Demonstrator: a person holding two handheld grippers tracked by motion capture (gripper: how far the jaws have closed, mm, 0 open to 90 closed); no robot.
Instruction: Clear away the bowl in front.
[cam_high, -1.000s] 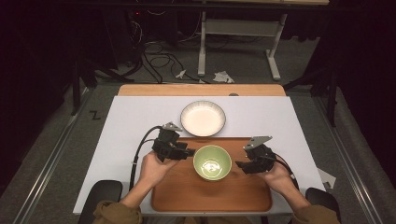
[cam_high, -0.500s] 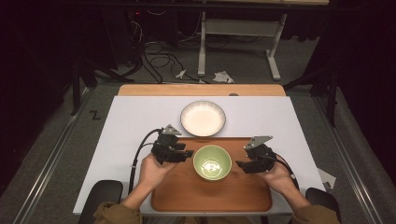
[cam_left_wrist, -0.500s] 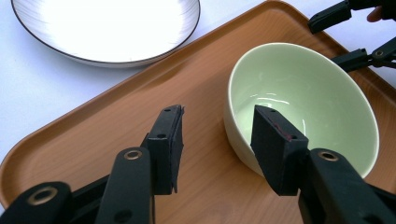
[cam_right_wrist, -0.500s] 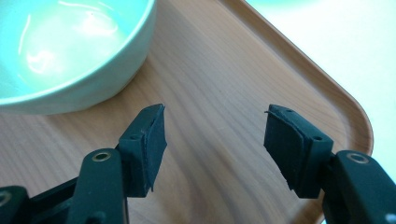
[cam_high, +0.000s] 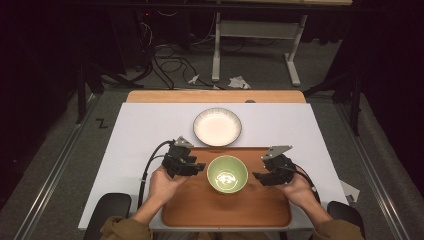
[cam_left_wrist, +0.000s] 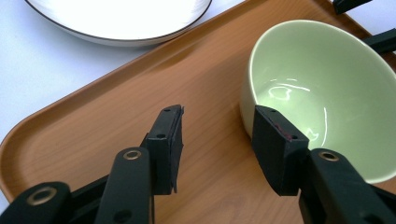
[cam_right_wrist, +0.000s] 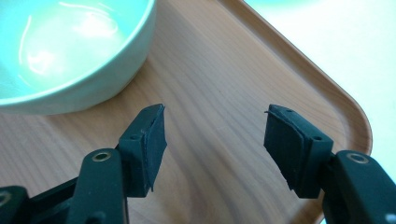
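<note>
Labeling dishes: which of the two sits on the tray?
The green bowl, between both grippers on the wooden tray. The white plate lies beyond the tray on the white tabletop.

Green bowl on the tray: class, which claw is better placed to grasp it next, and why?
Probably the left claw: its open jaws sit right beside the green bowl, one jaw near the wall. The right claw, also open, points at bare tray, bowl off to its side.

The bowl (cam_high: 227, 173) is pale green, glossy inside. The tray (cam_high: 200, 210) under it is orange-brown with a wood-grain pattern. Beyond the tray, the plate (cam_high: 217, 126) is white with a thin dark rim. The tabletop (cam_high: 140, 130) is white. Both hand-held grippers have black jaws.
</note>
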